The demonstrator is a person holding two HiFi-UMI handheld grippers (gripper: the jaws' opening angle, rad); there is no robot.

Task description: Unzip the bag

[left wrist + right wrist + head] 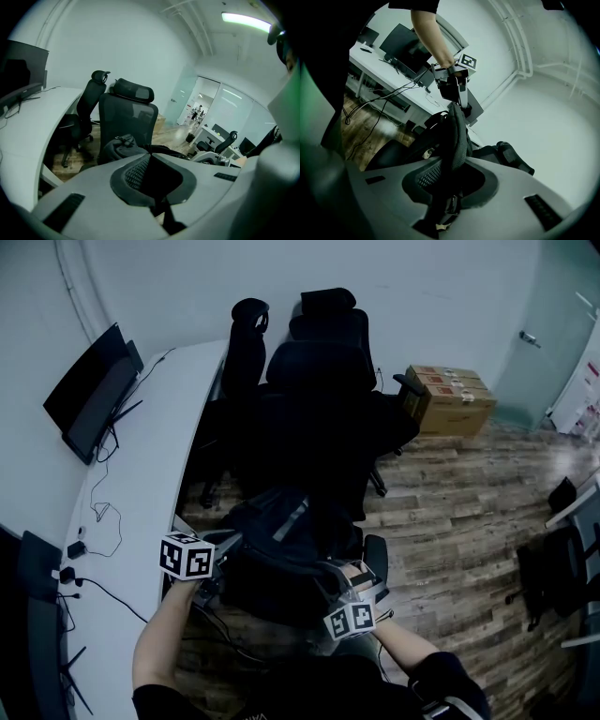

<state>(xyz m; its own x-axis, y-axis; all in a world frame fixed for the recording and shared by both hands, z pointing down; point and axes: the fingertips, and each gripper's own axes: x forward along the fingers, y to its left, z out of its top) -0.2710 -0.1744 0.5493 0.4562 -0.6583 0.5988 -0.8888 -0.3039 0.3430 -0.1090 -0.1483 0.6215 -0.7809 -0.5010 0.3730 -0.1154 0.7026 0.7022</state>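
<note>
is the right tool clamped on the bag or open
Clamped: the right tool pinches a padded mesh strap of the backpack between its pads.

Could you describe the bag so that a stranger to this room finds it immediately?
Beside the long white desk stand black office chairs. The bag lies on the chair nearest the person. Unlike the stiff chair backs, it is soft, crumpled, and has a grey stripe.

No legible text anywhere; print on the cardboard box too small
</note>
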